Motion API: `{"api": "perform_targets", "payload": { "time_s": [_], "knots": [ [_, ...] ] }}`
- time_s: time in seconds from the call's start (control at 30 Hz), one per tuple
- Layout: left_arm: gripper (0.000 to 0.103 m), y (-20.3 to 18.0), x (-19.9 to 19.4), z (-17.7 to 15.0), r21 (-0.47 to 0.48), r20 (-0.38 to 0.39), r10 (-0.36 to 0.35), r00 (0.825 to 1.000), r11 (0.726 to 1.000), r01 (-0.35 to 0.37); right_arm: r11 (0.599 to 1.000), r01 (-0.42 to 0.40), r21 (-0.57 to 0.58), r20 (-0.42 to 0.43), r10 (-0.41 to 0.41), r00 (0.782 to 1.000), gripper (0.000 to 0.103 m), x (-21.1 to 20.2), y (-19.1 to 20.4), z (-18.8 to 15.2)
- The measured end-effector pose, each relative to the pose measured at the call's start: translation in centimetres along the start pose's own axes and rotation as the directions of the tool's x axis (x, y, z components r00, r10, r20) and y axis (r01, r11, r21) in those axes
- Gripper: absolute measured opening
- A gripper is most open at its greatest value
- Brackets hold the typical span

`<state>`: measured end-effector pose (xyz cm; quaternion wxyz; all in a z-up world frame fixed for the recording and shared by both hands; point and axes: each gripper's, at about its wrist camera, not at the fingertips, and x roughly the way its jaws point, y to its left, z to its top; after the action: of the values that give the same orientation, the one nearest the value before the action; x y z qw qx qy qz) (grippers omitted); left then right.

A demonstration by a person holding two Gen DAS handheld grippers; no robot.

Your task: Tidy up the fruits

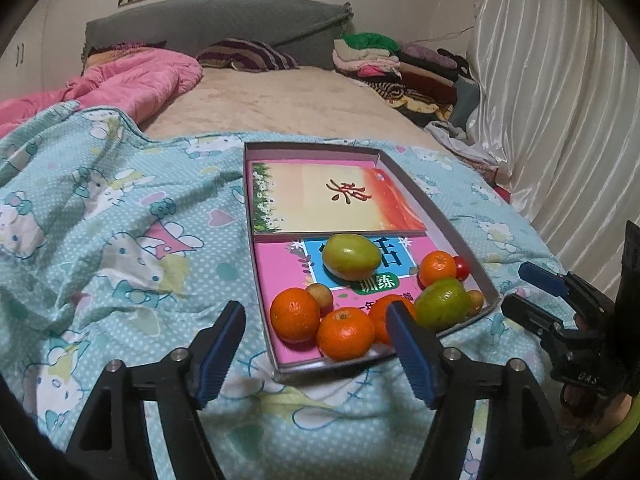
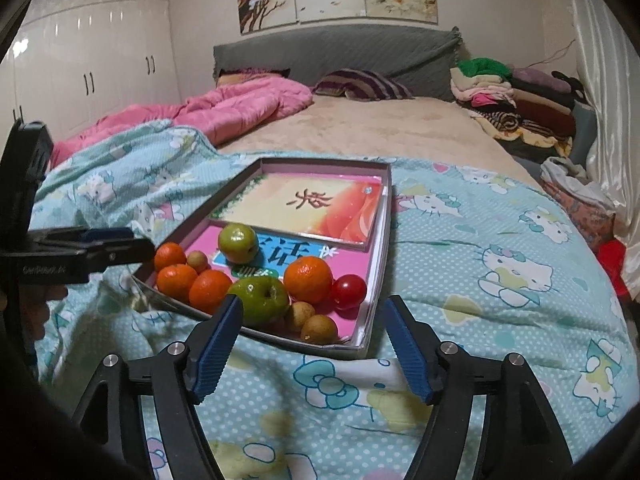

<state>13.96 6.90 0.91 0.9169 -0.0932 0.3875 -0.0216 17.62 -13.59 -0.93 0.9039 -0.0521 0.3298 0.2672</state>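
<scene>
A shallow grey box (image 1: pixel 448 216) (image 2: pixel 376 280) lies on the bed with two books and fruit inside. The fruit sits at its near end: several oranges (image 1: pixel 345 334) (image 2: pixel 308 280), two green fruits (image 1: pixel 351 257) (image 2: pixel 259 298), a red cherry tomato (image 1: pixel 462 268) (image 2: pixel 348 291) and small brown fruits (image 1: pixel 320 295) (image 2: pixel 319 329). My left gripper (image 1: pixel 316 336) is open and empty, just before the box's near left corner. My right gripper (image 2: pixel 314 336) is open and empty, just before the box's near right end. Each gripper shows at the edge of the other view.
The box rests on a blue cartoon-print quilt (image 1: pixel 120 220) (image 2: pixel 500 264). A pink duvet (image 1: pixel 132 80) lies at the back left, folded clothes (image 2: pixel 516 100) at the back right. White curtains (image 1: pixel 560 100) hang on the right, wardrobes (image 2: pixel 88 64) stand on the left.
</scene>
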Motion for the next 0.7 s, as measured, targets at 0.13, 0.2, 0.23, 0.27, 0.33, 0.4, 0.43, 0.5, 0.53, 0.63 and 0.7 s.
{"api": "perform_targets", "payload": {
  "time_s": [0.13, 0.2, 0.23, 0.27, 0.33, 0.4, 0.43, 0.5, 0.53, 0.63, 0.7],
  "knots": [
    [0.084, -0.4, -1.6, -0.6, 0.002, 0.028, 0.011, 1.0, 1.0, -0.011, 1.0, -0.001, 0.016, 0.034, 0.0, 0.999, 0.078, -1.3, 0.1, -0.2],
    [0.087, -0.7, -2.5, -0.9, -0.002, 0.046, 0.024, 0.999, 1.0, -0.024, 1.0, -0.003, 0.024, 0.055, 0.002, 0.999, 0.079, -2.2, 0.2, -0.3],
    [0.089, -0.8, -2.9, -1.0, -0.005, 0.056, 0.025, 0.998, 1.0, -0.024, 1.0, -0.004, 0.028, 0.064, 0.002, 0.998, 0.08, -2.6, 0.2, -0.5],
    [0.09, -1.0, -3.3, -1.3, -0.01, 0.067, 0.027, 0.997, 1.0, -0.027, 1.0, -0.005, 0.028, 0.075, 0.003, 0.997, 0.081, -3.2, 0.4, -0.7],
    [0.091, -1.2, -3.9, -2.0, -0.018, 0.082, 0.035, 0.996, 0.999, -0.034, 1.0, 0.007, 0.026, 0.094, -0.009, 0.996, 0.081, -4.0, 0.6, -1.3],
    [0.093, -1.5, -4.3, -3.0, -0.026, 0.089, 0.041, 0.995, 0.999, -0.039, 0.999, 0.008, 0.034, 0.1, -0.011, 0.995, 0.082, -4.6, 0.9, -1.9],
    [0.093, -1.6, -4.5, -3.7, -0.031, 0.087, 0.046, 0.995, 0.999, -0.043, 0.999, 0.004, 0.042, 0.098, -0.008, 0.995, 0.082, -4.8, 1.0, -2.1],
    [0.093, -1.7, -4.6, -4.5, -0.042, 0.082, 0.052, 0.995, 0.998, -0.049, 0.999, -0.002, 0.055, 0.093, -0.003, 0.996, 0.082, -5.2, 1.3, -2.7],
    [0.093, -1.9, -4.6, -4.9, -0.049, 0.077, 0.055, 0.996, 0.997, -0.052, 0.998, 0.0, 0.06, 0.09, -0.005, 0.996, 0.082, -5.5, 1.5, -3.0],
    [0.093, -2.3, -5.0, -6.2, -0.063, 0.074, 0.068, 0.995, 0.996, -0.064, 0.997, 0.0, 0.078, 0.079, -0.006, 0.997, 0.082, -5.8, 1.8, -3.9],
    [0.093, -2.8, -5.2, -6.9, -0.053, 0.088, 0.106, 0.991, 0.993, -0.102, 0.996, 0.003, 0.091, 0.062, -0.009, 0.998, 0.082, -6.0, 2.1, -4.6]
  ]
}}
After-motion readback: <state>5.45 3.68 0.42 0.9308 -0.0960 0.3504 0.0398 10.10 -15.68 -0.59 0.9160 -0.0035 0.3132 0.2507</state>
